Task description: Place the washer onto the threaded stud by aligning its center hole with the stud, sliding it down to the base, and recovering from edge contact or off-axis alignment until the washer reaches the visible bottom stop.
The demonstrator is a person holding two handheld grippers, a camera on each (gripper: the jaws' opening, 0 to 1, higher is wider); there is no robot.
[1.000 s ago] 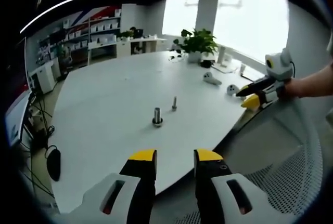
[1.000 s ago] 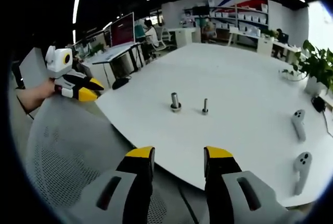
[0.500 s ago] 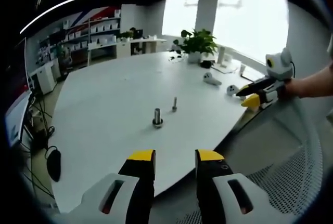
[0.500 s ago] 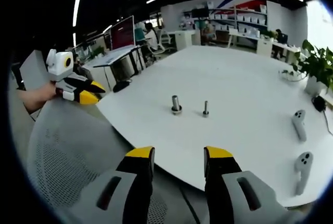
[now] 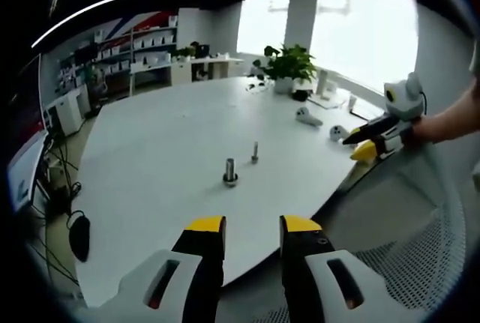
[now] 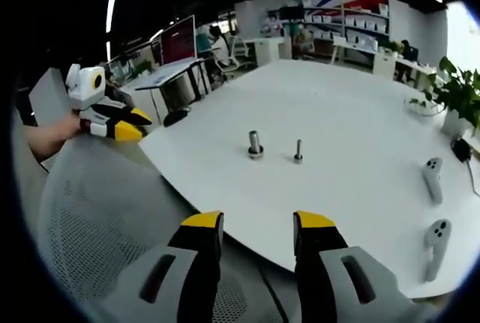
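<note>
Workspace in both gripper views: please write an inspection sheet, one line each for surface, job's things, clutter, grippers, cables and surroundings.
Surface: white table, mostly bare.
Job's things: thick stud with a ring at its base and thin stud stand upright, apart, near the table's middle; whether that ring is the washer, I cannot tell.
Clutter: two white controllers near one edge; potted plant at the far end.
Grippers: left gripper and right gripper both open, empty, held off the table's edge above a mesh chair.
Cables: dark cables on the floor beside the table.
Surroundings: office with shelves, desks, bright windows.
</note>
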